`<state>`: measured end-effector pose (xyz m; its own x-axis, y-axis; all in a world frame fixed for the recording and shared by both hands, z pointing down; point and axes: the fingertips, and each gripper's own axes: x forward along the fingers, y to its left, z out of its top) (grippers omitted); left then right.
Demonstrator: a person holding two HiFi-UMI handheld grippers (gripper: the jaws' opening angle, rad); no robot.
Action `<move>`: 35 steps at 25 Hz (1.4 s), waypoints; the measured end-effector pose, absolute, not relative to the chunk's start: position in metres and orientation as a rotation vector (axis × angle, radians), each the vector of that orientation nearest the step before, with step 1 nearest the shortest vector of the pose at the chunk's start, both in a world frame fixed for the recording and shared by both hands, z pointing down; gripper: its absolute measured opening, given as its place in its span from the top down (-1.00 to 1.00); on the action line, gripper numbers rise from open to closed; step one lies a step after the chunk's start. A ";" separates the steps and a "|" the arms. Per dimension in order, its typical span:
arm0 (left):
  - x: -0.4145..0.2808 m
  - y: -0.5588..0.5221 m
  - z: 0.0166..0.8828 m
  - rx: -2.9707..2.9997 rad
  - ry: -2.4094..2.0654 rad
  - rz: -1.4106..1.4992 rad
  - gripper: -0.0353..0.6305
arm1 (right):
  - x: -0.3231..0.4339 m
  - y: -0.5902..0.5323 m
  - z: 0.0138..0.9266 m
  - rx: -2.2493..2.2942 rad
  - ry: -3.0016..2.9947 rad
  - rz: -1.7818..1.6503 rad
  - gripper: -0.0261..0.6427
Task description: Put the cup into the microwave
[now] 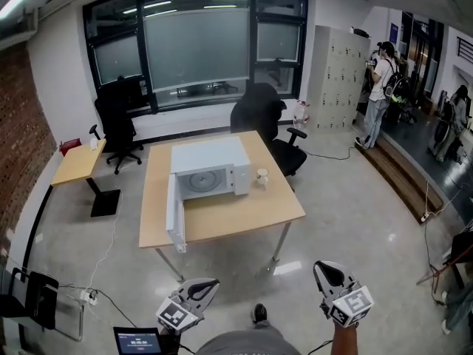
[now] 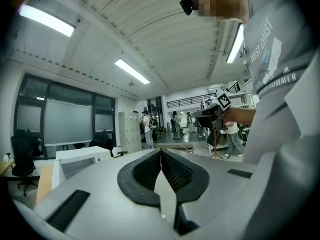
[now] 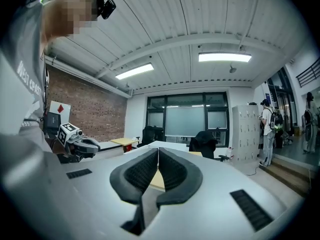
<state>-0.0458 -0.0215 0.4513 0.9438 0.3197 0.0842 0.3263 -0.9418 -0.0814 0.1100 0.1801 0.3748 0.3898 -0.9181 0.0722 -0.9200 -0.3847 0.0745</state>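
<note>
A white microwave [image 1: 209,170] stands on a wooden table [image 1: 236,217] in the middle of the room, its door [image 1: 174,217] swung open to the left. A small white cup [image 1: 262,177] sits on the table just right of the microwave. Both grippers are well short of the table, low in the head view. My left gripper [image 1: 211,283] is shut with nothing between its pads [image 2: 161,151]. My right gripper [image 1: 323,268] is shut and empty too [image 3: 158,151]. The microwave [image 2: 80,159] shows small and far off in the left gripper view.
A black office chair [image 1: 262,120] stands behind the table and another [image 1: 118,124] by a small side desk [image 1: 77,165]. Grey lockers [image 1: 336,80] and people [image 1: 380,87] are at the back right, beside a wooden step [image 1: 399,180]. Cables and a screen [image 1: 137,340] lie at the lower left.
</note>
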 end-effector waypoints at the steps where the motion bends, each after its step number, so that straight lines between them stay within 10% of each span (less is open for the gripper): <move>1: -0.037 -0.026 0.452 -3.003 -0.496 -0.116 0.83 | 0.120 0.173 0.376 2.532 -1.691 0.031 0.87; 20: 0.160 -0.076 0.424 -3.000 -0.282 -0.152 0.83 | 0.352 0.075 0.371 2.440 -1.932 0.036 0.87; 35: 0.174 -0.140 0.428 -3.023 -0.237 -0.149 0.83 | 0.379 0.007 0.370 2.425 -1.940 0.054 0.87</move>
<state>0.1742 -0.1401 0.4283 0.9831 0.1496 0.1054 0.1600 -0.9823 -0.0978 0.3793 0.0066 0.3697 0.2194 -0.9744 0.0490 -0.9756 -0.2194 0.0058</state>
